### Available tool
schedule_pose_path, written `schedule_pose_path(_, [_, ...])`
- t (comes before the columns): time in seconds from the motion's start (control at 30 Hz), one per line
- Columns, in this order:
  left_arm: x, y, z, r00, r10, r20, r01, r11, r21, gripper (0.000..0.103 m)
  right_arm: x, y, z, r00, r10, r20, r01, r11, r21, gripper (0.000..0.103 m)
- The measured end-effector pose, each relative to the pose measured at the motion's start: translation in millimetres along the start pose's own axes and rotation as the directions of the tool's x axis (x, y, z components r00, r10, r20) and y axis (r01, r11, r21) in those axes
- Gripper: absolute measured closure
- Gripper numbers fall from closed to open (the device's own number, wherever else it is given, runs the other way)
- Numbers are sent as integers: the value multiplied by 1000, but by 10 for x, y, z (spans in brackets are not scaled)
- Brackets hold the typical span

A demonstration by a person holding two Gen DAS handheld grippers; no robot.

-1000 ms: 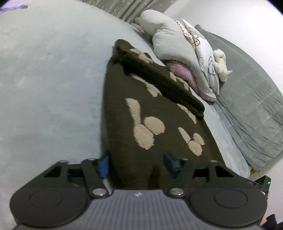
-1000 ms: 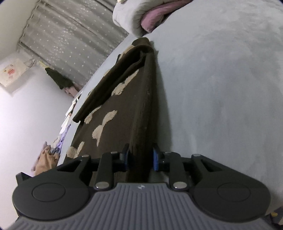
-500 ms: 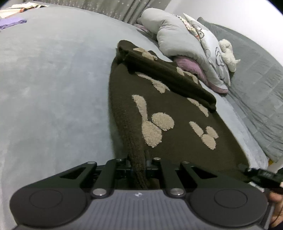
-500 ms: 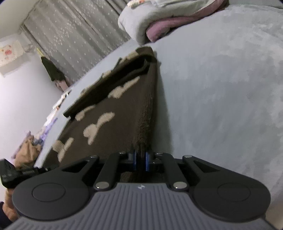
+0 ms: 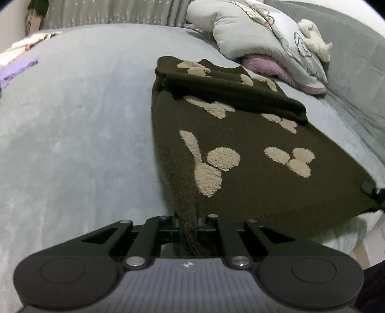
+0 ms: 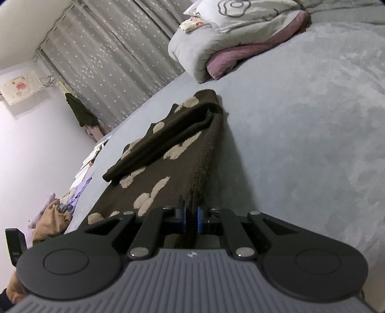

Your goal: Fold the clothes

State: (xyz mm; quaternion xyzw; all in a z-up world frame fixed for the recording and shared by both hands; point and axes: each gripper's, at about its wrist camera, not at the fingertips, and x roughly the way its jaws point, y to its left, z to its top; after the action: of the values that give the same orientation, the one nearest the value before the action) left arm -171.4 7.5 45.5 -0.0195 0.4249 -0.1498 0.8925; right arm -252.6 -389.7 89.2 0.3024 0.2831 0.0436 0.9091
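We've got the left gripper (image 5: 189, 234) & right gripper (image 6: 191, 220) each clamped tight on a near hem corner of the dark brown sweater (image 5: 240, 144), which lies w/ its sleeve (image 5: 235, 94) folded across toward 12 o'clock on the grey bed cover (image 5: 84, 120).

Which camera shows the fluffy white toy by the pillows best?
The left wrist view. The white plush toy lies in plain sight on the grey floral pillow at the top right. The right wrist view shows that pillow but not the toy.
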Motion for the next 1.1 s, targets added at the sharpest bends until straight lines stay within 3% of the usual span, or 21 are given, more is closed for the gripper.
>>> schedule_pose_path(0.2, [-89,-65,-57,1000,18,6,-18,999,40,96,-116,40,36,1000,-17,-18,17,999,-48,94])
schedule_pose_path(0.53, [-89,-96,-104,1000,16,5,-17,998,67,92,28,-82,33,991,-90,-100,87,995,-43,93])
schedule_pose_path(0.63, [-203,41,-42,1000,2,28,-3,999,36,81,103,-35,36,978,-152,-141,138,985,-102,80])
schedule_pose_path(0.7, [-324,169,37,997,18,71,-20,1000,22,73,53,-6,131,981,-170,-93,160,981,-111,69])
schedule_pose_path(0.73, [-362,212,73,996,32,87,-34,999,20,73,29,9,177,981,-179,-70,170,979,-115,61])
schedule_pose_path(0.8, [-456,417,257,988,76,137,-77,997,3,73,-68,-26,303,988,-157,-4,156,985,-74,52])
schedule_pose_path(0.97, [-312,838,869,986,18,163,0,994,-113,67,92,-23,822,983,-180,48,182,982,-58,50])
schedule_pose_path(1.1, [118,938,1438,981,-24,191,54,987,-153,59,735,-4,1416,994,-104,15,105,992,-66,48])
